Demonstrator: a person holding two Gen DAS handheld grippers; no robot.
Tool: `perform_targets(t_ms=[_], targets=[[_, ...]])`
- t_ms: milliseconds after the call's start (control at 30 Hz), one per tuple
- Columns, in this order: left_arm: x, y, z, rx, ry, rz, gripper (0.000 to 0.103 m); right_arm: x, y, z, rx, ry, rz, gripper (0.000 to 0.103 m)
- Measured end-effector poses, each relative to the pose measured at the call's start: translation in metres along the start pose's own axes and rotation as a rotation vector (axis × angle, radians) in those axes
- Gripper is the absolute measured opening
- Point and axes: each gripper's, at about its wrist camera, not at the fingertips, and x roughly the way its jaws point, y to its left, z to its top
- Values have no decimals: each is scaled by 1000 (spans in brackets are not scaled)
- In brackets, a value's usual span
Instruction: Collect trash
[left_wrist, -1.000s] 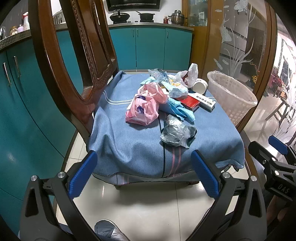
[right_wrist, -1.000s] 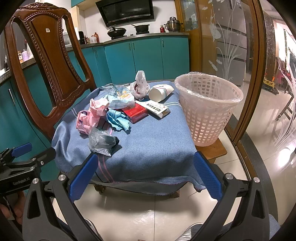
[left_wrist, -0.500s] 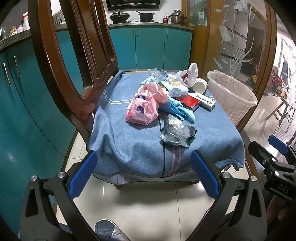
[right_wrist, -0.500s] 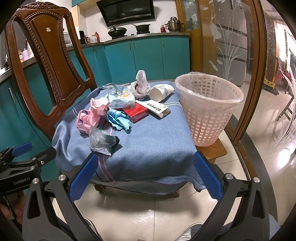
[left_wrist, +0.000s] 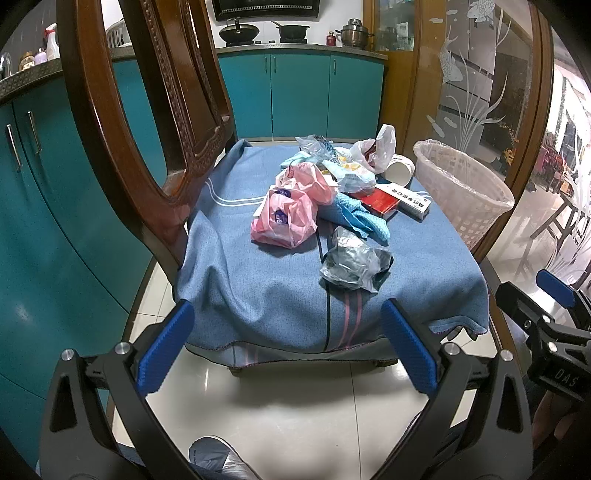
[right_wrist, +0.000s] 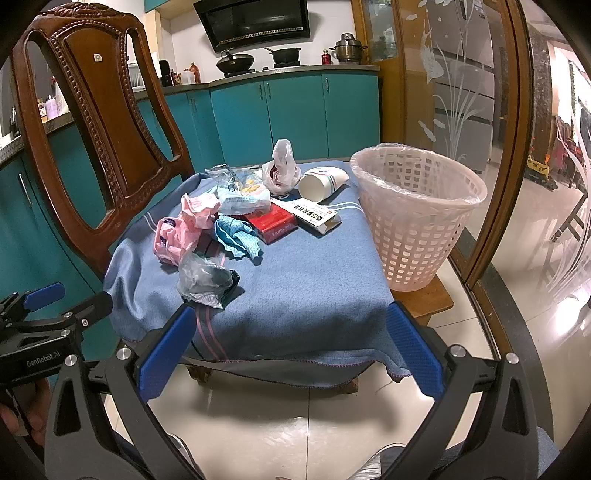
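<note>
Trash lies heaped on a chair seat draped in blue cloth (left_wrist: 258, 280) (right_wrist: 314, 288): a crumpled grey plastic bag (left_wrist: 352, 260) (right_wrist: 205, 277) nearest me, pink bags (left_wrist: 288, 218) (right_wrist: 181, 230), a blue rag (left_wrist: 360, 218) (right_wrist: 236, 236), a red box (left_wrist: 380, 203) (right_wrist: 273, 223), a white carton (right_wrist: 314, 216), a paper cup (right_wrist: 323, 182). A lined white basket (left_wrist: 465, 192) (right_wrist: 413, 218) stands to the right of the seat. My left gripper (left_wrist: 286, 349) is open in front of the seat edge. So is my right gripper (right_wrist: 290, 356). Neither holds anything.
The carved wooden chair back (left_wrist: 155, 122) (right_wrist: 96, 129) rises at the left. Teal cabinets (left_wrist: 303, 92) (right_wrist: 280, 110) line the left and back walls. A glass sliding door (right_wrist: 461, 92) stands to the right. The basket rests on a low wooden stool (right_wrist: 428, 301). Glossy tiled floor (left_wrist: 295, 406) lies below.
</note>
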Motion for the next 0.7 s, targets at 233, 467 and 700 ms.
perform_targets(t_ms=[233,467,700], targets=[[0,0,-1,0,1,-1,100,0,0,0,-1,0,0,101],[0,0,-1,2,2,-2,100,0,0,0,-2,1,0,100],[0,0,-1,3,5,-1,100,0,1,0,-3,1,0,101]])
